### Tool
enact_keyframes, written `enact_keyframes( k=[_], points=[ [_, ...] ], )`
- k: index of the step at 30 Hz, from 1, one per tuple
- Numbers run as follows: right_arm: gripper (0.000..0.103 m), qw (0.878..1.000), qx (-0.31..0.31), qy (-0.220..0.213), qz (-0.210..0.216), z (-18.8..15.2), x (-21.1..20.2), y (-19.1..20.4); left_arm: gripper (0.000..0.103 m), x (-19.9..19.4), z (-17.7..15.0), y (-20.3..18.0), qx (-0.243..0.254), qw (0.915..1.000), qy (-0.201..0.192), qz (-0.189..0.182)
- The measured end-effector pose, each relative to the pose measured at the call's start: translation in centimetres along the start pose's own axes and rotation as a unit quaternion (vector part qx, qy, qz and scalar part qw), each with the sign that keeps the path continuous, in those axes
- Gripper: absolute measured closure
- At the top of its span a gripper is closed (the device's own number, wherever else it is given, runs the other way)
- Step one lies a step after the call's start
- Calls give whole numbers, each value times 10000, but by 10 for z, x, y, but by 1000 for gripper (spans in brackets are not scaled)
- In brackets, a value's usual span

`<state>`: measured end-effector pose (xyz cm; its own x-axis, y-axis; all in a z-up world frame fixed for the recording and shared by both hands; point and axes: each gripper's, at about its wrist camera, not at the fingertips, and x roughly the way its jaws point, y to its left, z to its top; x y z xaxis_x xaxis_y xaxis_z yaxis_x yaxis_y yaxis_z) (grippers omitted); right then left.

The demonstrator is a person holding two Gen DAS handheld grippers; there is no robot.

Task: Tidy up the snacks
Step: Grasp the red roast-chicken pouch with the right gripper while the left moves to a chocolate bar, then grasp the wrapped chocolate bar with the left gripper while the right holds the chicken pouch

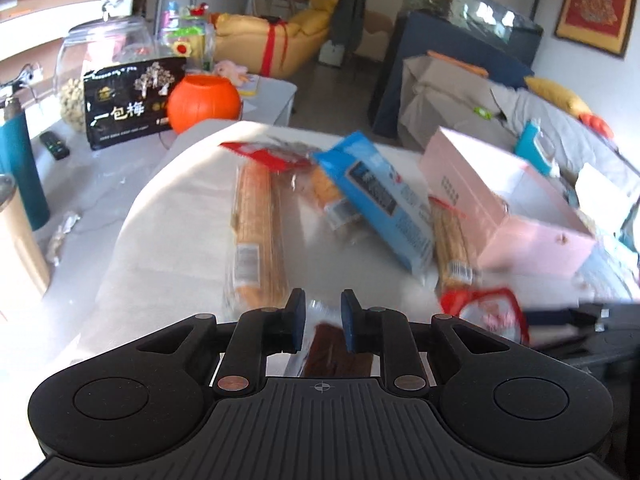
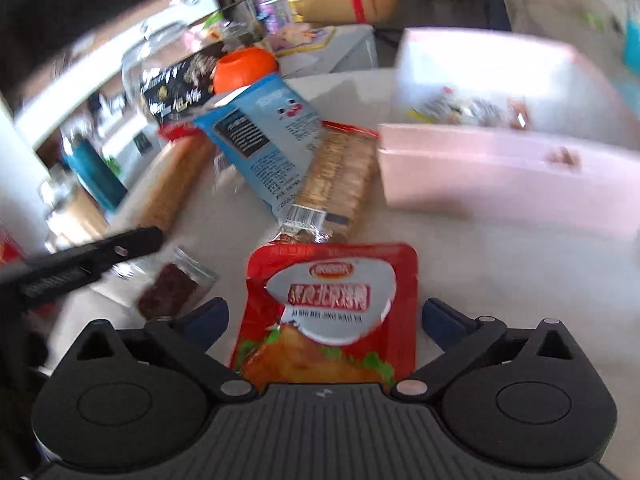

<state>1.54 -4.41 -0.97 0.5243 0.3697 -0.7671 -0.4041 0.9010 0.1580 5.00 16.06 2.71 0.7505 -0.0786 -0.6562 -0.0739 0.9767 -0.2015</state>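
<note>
My left gripper [image 1: 323,320] is shut on the clear end of a small packet of dark red snack [image 1: 332,352], which hangs below the pads. In the right wrist view that packet [image 2: 172,288] shows under the left gripper's black finger [image 2: 132,246]. My right gripper [image 2: 326,316] is open wide around a red pouch [image 2: 332,312] on the white table, its pads clear of both edges. Beyond lie a blue packet [image 2: 264,132] and two cracker sleeves [image 2: 340,176] [image 2: 176,184]. An open pink box [image 2: 500,176] at the right holds several small snacks.
In the left wrist view the blue packet [image 1: 380,200] lies between cracker sleeves [image 1: 258,232], with the pink box [image 1: 520,216] to the right. At the back left stand an orange pot [image 1: 204,100], a black bag [image 1: 128,104], a glass jar [image 1: 100,52] and a teal bottle [image 1: 20,168].
</note>
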Motion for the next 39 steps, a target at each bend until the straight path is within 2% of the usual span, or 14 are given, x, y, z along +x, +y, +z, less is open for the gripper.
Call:
enact_keyframes(
  k=[2, 5, 9, 12, 15, 17, 19, 22, 24, 28, 35, 39],
  points=[
    [10, 9997, -133, -169, -73, -6, -8, -5, 81, -3, -5, -4, 206, 9997, 108, -13],
    [15, 9997, 17, -228, -55, -9, -18, -25, 79, -4, -15, -16, 546, 9981, 297, 8],
    [14, 9984, 214, -320, -421, -16, -29, -64, 72, -1, -23, -36, 838, 9956, 372, -183],
    [14, 9968, 428, -365, -573, -23, -40, -92, 62, 3, -26, -55, 1063, 9932, 360, -317],
    [11, 9945, 588, -490, -718, -31, -43, -110, 63, 4, -27, -67, 1166, 9908, 414, -540],
    [10, 9934, 593, -610, -776, -35, -40, -112, 62, 5, -28, -69, 1143, 9897, 500, -696],
    [9, 9926, 457, -731, -860, -39, -36, -107, 62, 1, -29, -68, 1201, 9907, 398, -510],
    [5, 9905, 110, -694, -1181, -41, -30, -94, 63, -8, -24, -59, 1196, 9926, 173, -121],
    [0, 9905, 181, -668, -1186, -40, -30, -98, 63, -13, -21, -51, 1132, 9934, 94, 132],
    [0, 9910, 270, -691, -1114, -40, -29, -102, 64, -2, -21, -43, 1088, 9928, 333, 367],
    [0, 9906, 243, -692, -1156, -44, -30, -100, 62, 6, -24, -60, 1128, 9928, 401, -76],
    [0, 9906, 242, -690, -1155, -44, -30, -100, 62, 10, -33, -89, 1433, 9881, 415, -373]
  ],
)
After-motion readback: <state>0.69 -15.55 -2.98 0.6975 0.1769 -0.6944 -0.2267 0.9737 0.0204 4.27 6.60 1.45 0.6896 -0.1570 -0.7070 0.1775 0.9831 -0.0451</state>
